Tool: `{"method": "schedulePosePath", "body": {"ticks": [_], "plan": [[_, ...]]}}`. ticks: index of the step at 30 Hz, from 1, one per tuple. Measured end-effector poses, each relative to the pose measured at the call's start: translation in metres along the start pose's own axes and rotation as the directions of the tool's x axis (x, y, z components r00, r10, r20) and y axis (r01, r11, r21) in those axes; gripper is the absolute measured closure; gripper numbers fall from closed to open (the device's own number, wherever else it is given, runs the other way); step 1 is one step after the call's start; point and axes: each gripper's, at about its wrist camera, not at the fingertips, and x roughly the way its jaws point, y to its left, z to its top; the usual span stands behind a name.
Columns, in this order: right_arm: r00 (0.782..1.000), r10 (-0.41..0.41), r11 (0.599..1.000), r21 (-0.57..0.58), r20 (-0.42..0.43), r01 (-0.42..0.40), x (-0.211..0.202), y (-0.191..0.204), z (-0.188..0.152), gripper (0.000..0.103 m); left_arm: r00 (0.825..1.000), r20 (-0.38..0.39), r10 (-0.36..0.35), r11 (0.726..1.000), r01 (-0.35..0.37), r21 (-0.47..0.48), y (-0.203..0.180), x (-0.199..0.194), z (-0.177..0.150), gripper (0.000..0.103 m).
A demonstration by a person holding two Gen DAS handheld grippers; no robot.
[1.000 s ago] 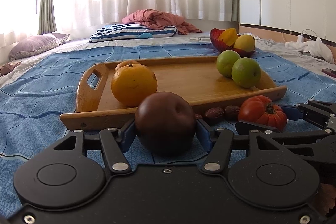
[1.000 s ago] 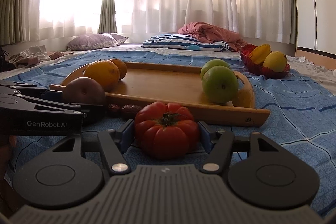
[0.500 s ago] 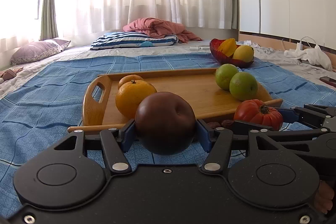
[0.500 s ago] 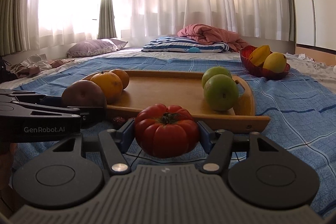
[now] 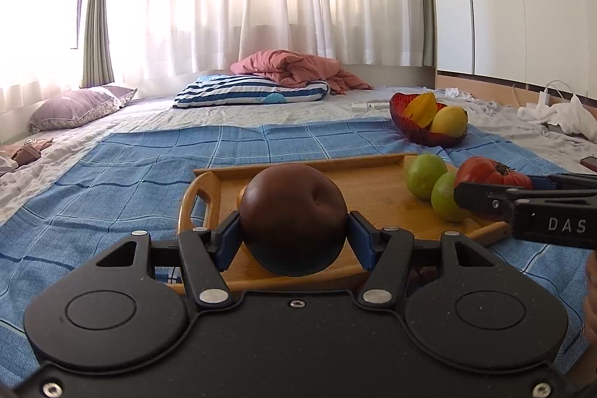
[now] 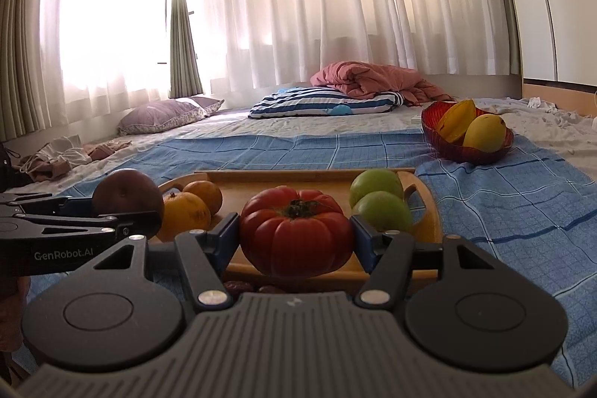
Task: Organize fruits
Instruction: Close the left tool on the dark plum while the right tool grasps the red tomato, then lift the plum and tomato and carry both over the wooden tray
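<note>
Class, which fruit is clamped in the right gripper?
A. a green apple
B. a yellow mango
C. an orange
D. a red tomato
D: in the right wrist view the right gripper has its blue pads pressed against both sides of the ribbed red tomato.

The brown fruit (image 5: 293, 219) hides most of an orange (image 5: 241, 198) behind it. The dates (image 6: 238, 286) at six o'clock are half hidden.

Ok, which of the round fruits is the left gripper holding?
The dark brown fruit, clamped in the left gripper. The red tomato is in the right gripper; oranges and green fruits sit on the tray.
</note>
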Motion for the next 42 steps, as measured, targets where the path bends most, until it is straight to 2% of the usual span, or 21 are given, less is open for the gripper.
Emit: {"method": "schedulePosePath", "body": {"ticks": [15, 19, 23, 27, 34, 42], "plan": [[0.999, -0.042, 0.998, 0.047, -0.022, 0.043, 0.038, -0.021, 0.069, 0.038, 1.0, -0.007, -0.01, 0.998, 0.009, -0.056, 0.026, 0.031, 0.066, 0.046], [0.998, -0.034, 0.995, 0.093, -0.055, 0.039, 0.056, -0.032, 0.082, 0.038, 0.999, -0.039, -0.015, 0.996, 0.012, -0.089, 0.035, 0.046, 0.084, 0.046], [0.995, -0.043, 0.995, 0.088, -0.092, 0.052, 0.075, -0.039, 0.098, 0.038, 0.998, -0.068, -0.006, 0.996, 0.0, -0.093, 0.043, 0.065, 0.098, 0.046], [0.991, -0.065, 0.993, 0.086, -0.116, 0.075, 0.093, -0.044, 0.112, 0.038, 0.995, -0.099, -0.029, 0.992, 0.016, -0.124, 0.054, 0.086, 0.112, 0.046], [0.98, -0.074, 0.987, 0.13, -0.183, 0.098, 0.127, -0.055, 0.121, 0.038, 0.984, -0.171, -0.05, 0.985, 0.02, -0.171, 0.063, 0.122, 0.12, 0.046], [0.951, -0.113, 0.981, 0.119, -0.287, 0.153, 0.17, -0.065, 0.113, 0.038, 0.964, -0.257, -0.074, 0.975, 0.015, -0.223, 0.069, 0.172, 0.116, 0.046]]}}
